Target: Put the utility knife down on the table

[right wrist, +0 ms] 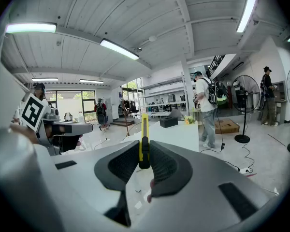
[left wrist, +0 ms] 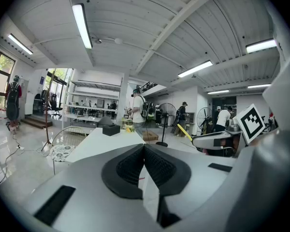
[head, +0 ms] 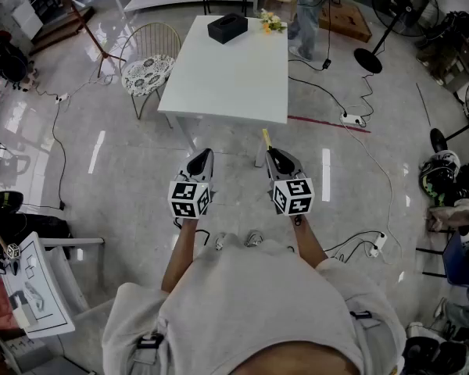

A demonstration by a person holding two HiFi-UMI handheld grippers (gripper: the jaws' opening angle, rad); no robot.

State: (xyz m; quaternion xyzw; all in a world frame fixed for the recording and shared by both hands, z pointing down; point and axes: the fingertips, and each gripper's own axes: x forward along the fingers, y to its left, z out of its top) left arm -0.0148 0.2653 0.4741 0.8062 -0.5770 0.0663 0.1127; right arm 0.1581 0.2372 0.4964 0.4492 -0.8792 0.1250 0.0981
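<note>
A yellow utility knife [right wrist: 144, 139] with a black slider stands upright between the pads of my right gripper [right wrist: 144, 159], which is shut on it. From the head view the knife [head: 266, 139] pokes out ahead of the right gripper [head: 272, 155], short of the white table [head: 242, 84]. My left gripper [head: 204, 156] hangs beside it at the same height. Its jaws [left wrist: 144, 151] meet at the tips with nothing between them. Both grippers hover over the floor in front of the table's near edge.
A black tissue box [head: 227, 28] and yellow flowers [head: 271, 23] sit at the table's far end. A wire chair [head: 150, 62] stands left of the table. Cables and a power strip [head: 352, 119] lie on the floor to the right. A person [head: 309, 6] stands beyond the table.
</note>
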